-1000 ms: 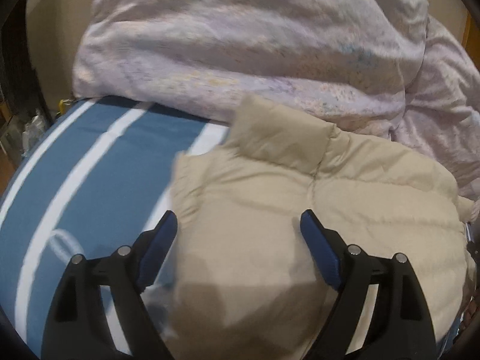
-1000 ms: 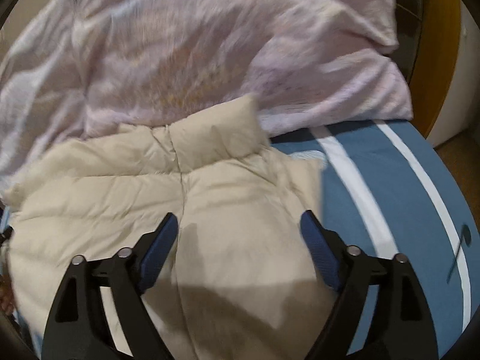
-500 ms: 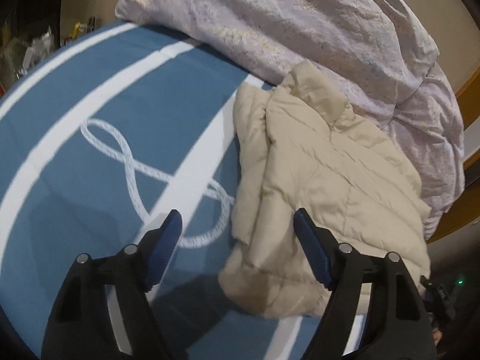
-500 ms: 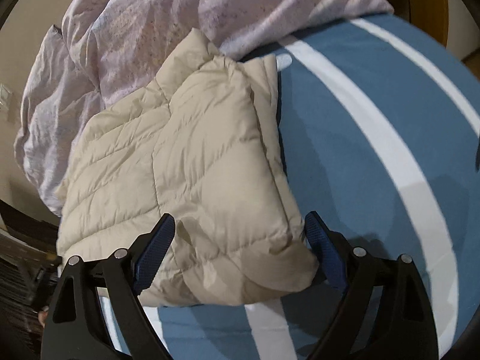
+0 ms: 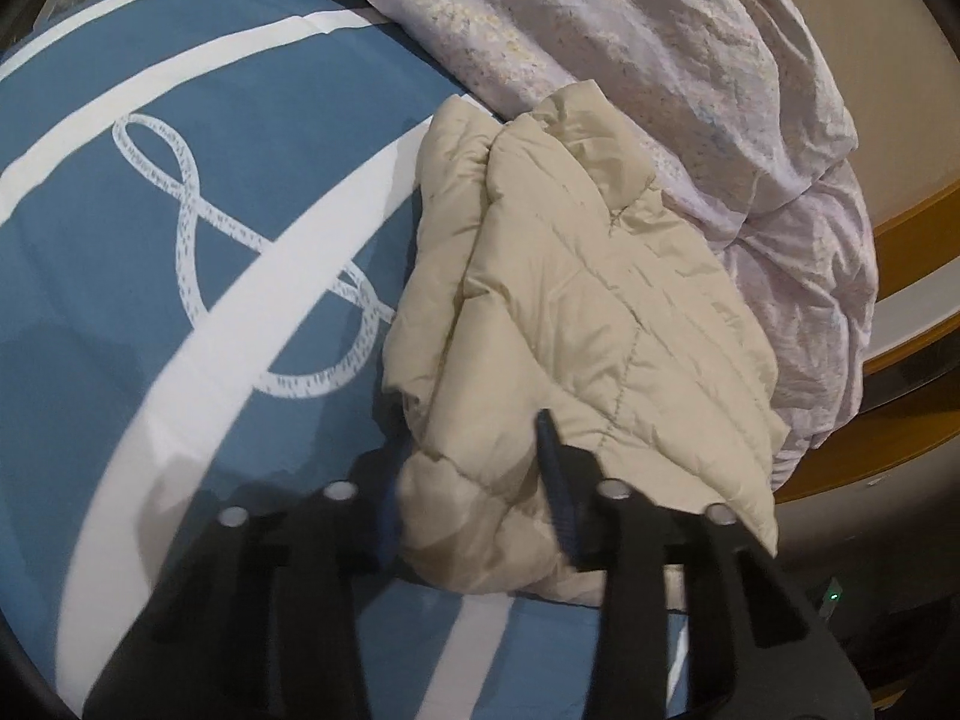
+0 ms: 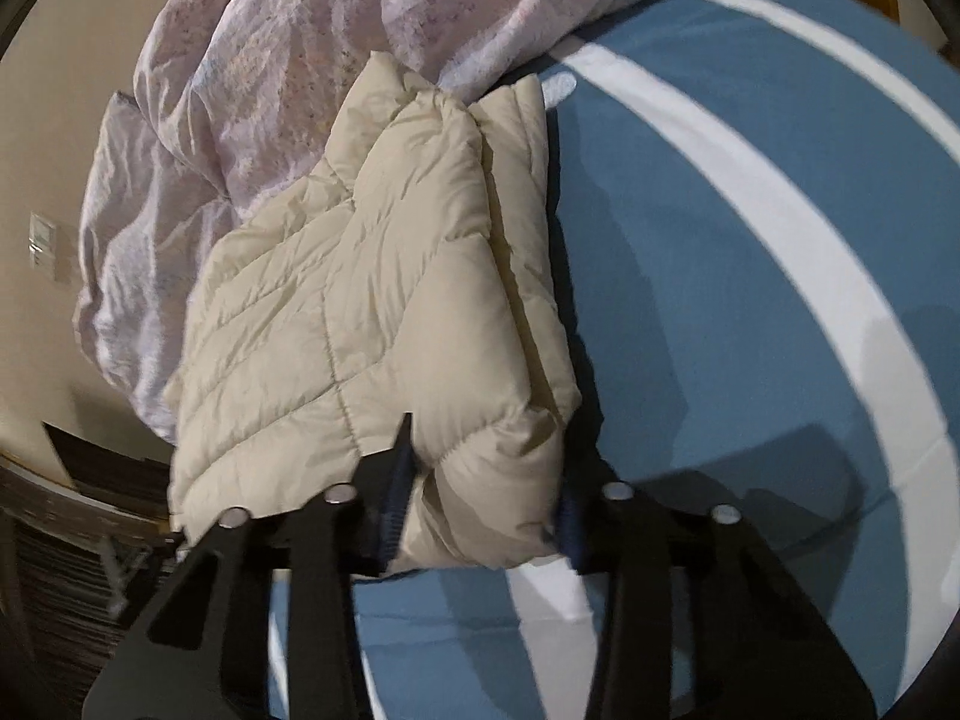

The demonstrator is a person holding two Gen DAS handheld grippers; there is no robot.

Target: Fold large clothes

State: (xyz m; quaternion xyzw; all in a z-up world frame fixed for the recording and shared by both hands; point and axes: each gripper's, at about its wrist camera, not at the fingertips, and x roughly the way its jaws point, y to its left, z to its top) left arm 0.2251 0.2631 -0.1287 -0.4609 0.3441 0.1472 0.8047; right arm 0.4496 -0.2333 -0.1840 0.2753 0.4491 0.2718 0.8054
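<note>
Two grippers, your left [image 5: 474, 492] and right [image 6: 480, 504], are closing their fingers on the near corners of the folded beige quilted puffer jacket [image 5: 576, 312]. It lies lengthwise on the blue white-striped bedspread [image 5: 180, 276], collar against the crumpled lilac duvet [image 5: 660, 60].

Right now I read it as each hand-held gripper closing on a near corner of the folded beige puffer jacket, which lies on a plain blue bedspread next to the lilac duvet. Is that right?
Not quite: the bedspread is not plain. The left wrist view shows white stripes and a white looped rope pattern on the blue. The rest stands: the left hand-held gripper and right hand-held gripper are closing on the jacket's near corners, beside the lilac duvet.
</note>
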